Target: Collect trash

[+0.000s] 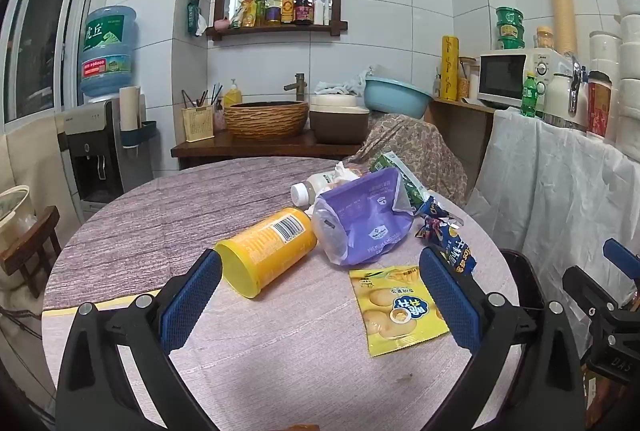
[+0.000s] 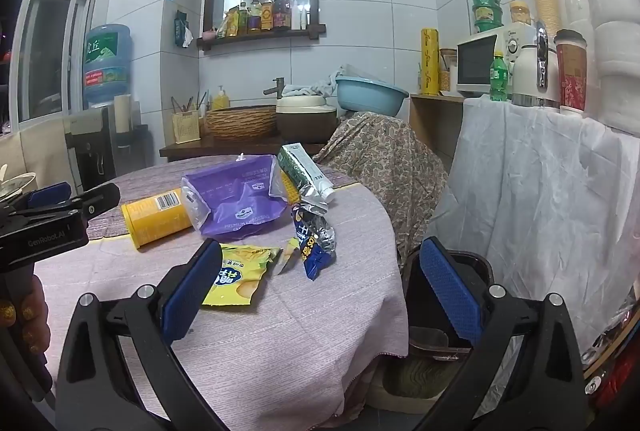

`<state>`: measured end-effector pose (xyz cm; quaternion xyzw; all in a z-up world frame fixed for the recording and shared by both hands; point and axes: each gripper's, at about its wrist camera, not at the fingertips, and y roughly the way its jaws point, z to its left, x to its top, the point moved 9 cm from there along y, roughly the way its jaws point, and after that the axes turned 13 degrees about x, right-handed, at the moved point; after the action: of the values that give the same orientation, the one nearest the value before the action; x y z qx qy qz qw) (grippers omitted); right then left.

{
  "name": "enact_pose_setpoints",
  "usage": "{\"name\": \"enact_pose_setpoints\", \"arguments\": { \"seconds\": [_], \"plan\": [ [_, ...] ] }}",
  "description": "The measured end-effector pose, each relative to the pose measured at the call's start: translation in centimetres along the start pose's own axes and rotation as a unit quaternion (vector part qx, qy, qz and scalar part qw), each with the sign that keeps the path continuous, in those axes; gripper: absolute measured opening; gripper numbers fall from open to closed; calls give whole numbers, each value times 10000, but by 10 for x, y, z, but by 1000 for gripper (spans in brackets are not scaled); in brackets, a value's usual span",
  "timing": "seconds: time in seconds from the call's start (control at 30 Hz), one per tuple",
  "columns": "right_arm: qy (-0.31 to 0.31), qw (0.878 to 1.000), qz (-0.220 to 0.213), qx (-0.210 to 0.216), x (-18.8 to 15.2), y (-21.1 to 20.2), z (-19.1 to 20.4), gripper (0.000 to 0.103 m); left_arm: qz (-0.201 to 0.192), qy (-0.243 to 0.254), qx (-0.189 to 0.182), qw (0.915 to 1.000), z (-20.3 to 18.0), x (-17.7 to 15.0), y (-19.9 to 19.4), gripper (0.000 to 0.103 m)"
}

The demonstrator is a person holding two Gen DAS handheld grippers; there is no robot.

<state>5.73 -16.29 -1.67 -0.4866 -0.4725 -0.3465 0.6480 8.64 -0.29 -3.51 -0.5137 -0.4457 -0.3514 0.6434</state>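
Observation:
Trash lies on the round table: a yellow canister on its side, a purple pouch, a flat yellow snack packet, a blue crumpled wrapper, a white bottle and a green-white carton. My left gripper is open and empty, just above the table with the canister's base by its left finger. My right gripper is open and empty at the table's right edge, its left finger over the yellow packet, its right finger over a dark bin on the floor.
A chair draped in patterned cloth stands behind the table. A white-covered counter with a microwave and bottles is on the right. A sink counter and water dispenser stand at the back.

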Motion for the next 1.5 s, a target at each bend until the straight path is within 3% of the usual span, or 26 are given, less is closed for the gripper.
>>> {"name": "enact_pose_setpoints", "arguments": {
  "seconds": [1.5],
  "plan": [
    [-5, 10000, 26, 40, -2, 4, 3, 98, 76, -25, -21, 10000, 9, -2, 3, 98]
  ]
}}
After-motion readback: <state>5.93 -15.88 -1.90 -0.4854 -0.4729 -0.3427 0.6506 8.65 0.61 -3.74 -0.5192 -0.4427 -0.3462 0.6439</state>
